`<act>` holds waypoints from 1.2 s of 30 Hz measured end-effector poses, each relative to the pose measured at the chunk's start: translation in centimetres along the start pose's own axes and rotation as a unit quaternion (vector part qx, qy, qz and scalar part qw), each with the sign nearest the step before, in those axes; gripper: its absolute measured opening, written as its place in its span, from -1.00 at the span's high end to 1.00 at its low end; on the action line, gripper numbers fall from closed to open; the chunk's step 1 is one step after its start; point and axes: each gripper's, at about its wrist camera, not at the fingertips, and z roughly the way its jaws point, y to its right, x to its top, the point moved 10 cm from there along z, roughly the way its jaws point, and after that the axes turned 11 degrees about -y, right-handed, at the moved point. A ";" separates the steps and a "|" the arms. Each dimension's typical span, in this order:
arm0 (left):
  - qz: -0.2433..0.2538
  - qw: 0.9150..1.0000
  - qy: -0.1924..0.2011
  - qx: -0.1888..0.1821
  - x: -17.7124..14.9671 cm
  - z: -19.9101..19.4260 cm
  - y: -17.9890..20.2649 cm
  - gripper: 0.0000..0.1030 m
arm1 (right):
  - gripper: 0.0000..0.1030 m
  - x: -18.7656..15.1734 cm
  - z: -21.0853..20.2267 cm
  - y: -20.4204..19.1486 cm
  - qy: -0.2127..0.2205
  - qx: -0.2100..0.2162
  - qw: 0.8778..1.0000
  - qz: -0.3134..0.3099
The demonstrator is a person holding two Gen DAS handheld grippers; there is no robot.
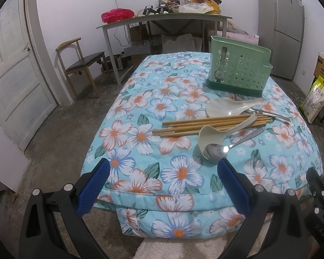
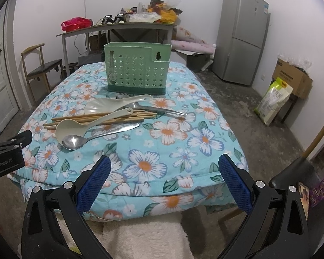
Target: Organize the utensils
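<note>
Both grippers hang at the near edge of the floral quilt (image 2: 162, 142), jaws spread wide and holding nothing: the left gripper (image 1: 163, 183) and the right gripper (image 2: 165, 181) each show only cloth between their blue pads. The utensils lie in a loose heap toward the middle of the quilt, with the green holder (image 2: 137, 68) standing upright just beyond them on the far side. Nearest the grippers is the metal spoon (image 2: 74, 141), its bowl toward the near left and its handle running away to the far right; the cream ladle (image 2: 70, 128) touches it just behind and lies along much the same diagonal. The chopsticks (image 1: 207, 124) run nearly straight left to right beneath the ladle's handle, and the white rice paddle (image 1: 223, 107) lies behind them. More metal handles show under the paddle, though how many pieces they belong to is hard to tell. From the left gripper the spoon bowl sits just ahead, right beside its right-hand pad, while from the right gripper the heap lies well off to the far left, so the left hand looks the closer one for a first pick. Nothing seems to be in the holder yet.
</note>
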 end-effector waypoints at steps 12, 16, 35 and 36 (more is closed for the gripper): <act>0.013 1.000 -0.011 -0.014 0.0 2.6 0.6 -0.89 | -0.85 -0.1 2.0 -0.5 -0.008 0.011 1.000 -0.001; 0.021 0.999 -0.023 -0.033 0.0 4.1 1.0 -0.89 | -0.85 -0.2 3.1 -1.2 -0.012 0.020 1.000 -0.011; 0.081 0.991 -0.011 -0.110 -0.1 10.1 4.1 -0.89 | -0.85 -1.2 10.3 -5.0 -0.054 0.084 0.993 -0.057; 0.087 0.990 -0.010 -0.107 -0.2 10.2 4.1 -0.89 | -0.85 -1.2 10.3 -5.0 -0.052 0.084 0.993 -0.058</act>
